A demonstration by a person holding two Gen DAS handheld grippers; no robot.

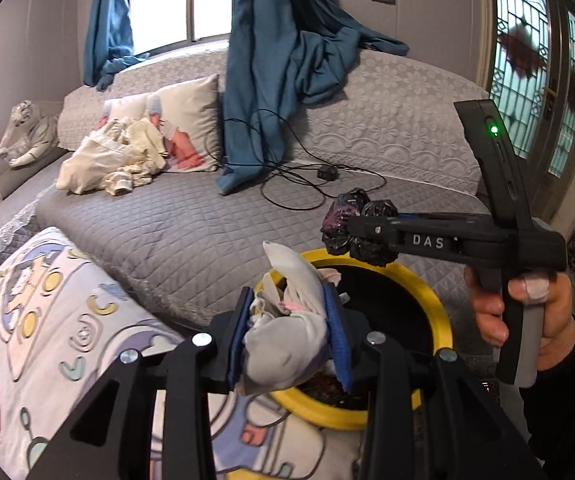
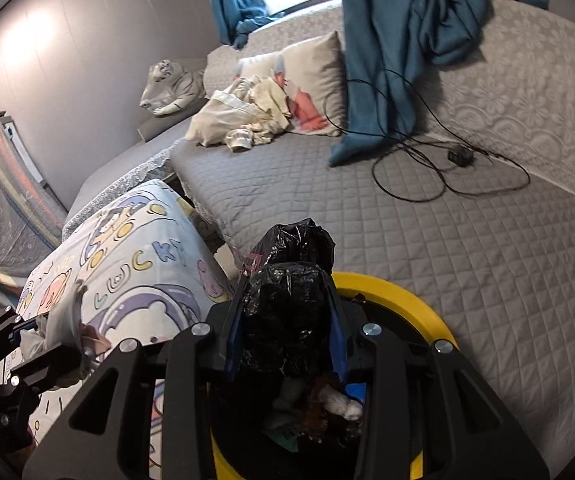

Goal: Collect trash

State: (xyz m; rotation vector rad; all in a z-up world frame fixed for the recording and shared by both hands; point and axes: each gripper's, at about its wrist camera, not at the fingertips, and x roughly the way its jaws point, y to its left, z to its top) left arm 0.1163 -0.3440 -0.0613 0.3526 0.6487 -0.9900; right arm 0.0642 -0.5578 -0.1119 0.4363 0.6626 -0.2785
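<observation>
The left gripper pinches a crumpled grey-white cloth above the yellow-rimmed bin. The right gripper has its fingers clamped on a black plastic bag; only its view reveals trash inside the bin.

The yellow-rimmed bin is cut off by the right wrist view's lower edge and largely hidden behind the black plastic wad, its dim contents too murky to name, while the left gripper runs off the left edge.
</observation>
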